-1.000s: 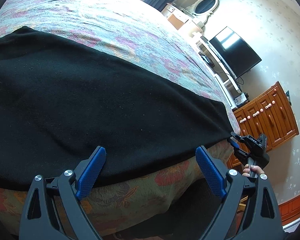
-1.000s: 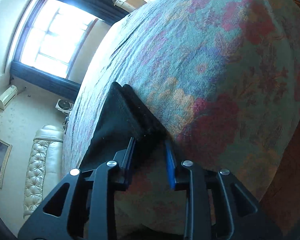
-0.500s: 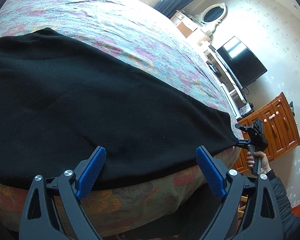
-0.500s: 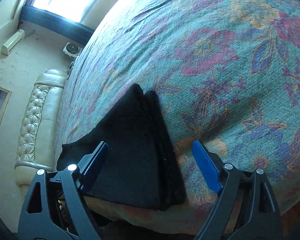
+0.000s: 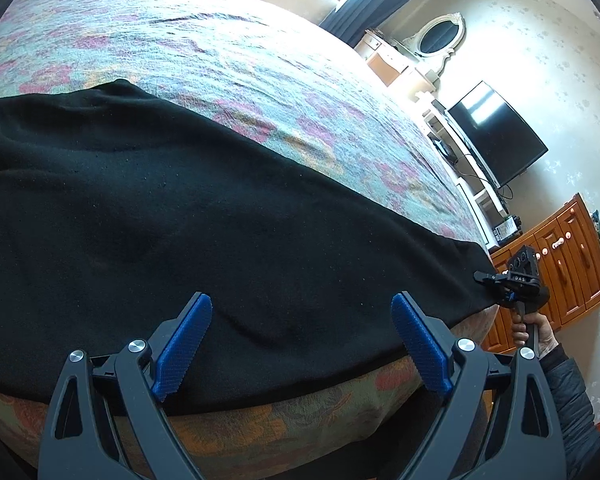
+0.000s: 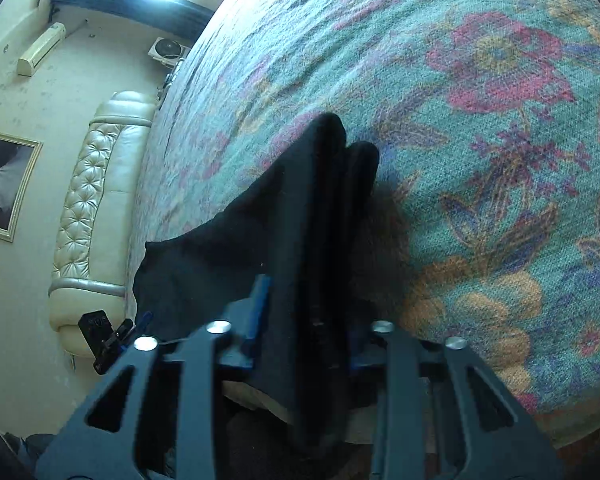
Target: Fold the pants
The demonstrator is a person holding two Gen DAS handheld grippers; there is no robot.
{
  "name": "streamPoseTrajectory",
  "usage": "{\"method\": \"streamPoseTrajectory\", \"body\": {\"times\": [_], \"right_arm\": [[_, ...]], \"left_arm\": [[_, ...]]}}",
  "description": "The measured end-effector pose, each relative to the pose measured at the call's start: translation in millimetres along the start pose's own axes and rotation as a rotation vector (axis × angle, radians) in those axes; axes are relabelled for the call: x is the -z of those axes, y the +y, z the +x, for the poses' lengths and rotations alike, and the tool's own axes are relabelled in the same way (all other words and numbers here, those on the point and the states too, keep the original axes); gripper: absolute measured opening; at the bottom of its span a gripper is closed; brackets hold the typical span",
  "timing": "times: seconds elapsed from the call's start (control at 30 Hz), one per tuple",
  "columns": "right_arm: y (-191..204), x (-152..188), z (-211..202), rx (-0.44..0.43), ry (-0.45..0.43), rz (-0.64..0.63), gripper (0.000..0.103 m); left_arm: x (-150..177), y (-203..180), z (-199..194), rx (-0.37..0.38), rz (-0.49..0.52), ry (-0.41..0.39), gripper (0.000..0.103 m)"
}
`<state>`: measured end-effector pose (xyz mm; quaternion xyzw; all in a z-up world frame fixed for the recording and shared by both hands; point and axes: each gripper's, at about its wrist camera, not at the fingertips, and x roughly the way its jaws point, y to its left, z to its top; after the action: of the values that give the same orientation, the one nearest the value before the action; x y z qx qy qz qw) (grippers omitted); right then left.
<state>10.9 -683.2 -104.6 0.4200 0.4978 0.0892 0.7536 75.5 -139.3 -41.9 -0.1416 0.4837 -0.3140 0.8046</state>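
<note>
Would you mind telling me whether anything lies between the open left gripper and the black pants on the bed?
Nothing visible does. The left gripper hangs open right over the near edge of the black pants, with only bare cloth between its fingers. The right gripper is shut on the far end.

So the black fleece pants point(image 5: 220, 216) lie flat along the near edge of the floral woven bedspread point(image 5: 260, 64), stretching left to right. Left gripper point(image 5: 300, 344) sits over their near hem, right gripper point(image 6: 304, 320) at the far right end. Flat black TV point(image 5: 496, 132) and orange wooden cabinet point(image 5: 568, 264) stand right of the bed, cream tufted headboard point(image 6: 88, 208) at its left.
</note>
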Motion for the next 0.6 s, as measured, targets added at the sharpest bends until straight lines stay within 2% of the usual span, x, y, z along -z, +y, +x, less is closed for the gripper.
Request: {"method": "streamPoseTrajectory", "body": {"times": [0.23,0.3,0.4,0.47,0.6], "right_arm": [[17.9,12.2,-12.1,0.116,-0.097,-0.001,0.018],[22.2,14.6,-16.0,0.129,-0.118,0.005,0.018],[28.3,18.7,-27.0,0.144,-0.15,0.009,0.018],[35.8,19.9,-33.6,0.145,-0.167,0.009,0.018],[52.0,22.5,-39.6,0.149,-0.18,0.004,0.017]], "left_arm": [[-3.3,12.3,0.4,-0.068,0.018,0.034,0.09],[-4.0,19.7,0.9,-0.103,0.028,0.041,0.09],[-3.7,33.1,-10.2,-0.11,0.054,0.016,0.09],[-2.3,41.4,-14.9,-0.092,0.074,0.006,0.09],[3.5,60.0,-15.7,0.009,0.121,0.035,0.09]]}}
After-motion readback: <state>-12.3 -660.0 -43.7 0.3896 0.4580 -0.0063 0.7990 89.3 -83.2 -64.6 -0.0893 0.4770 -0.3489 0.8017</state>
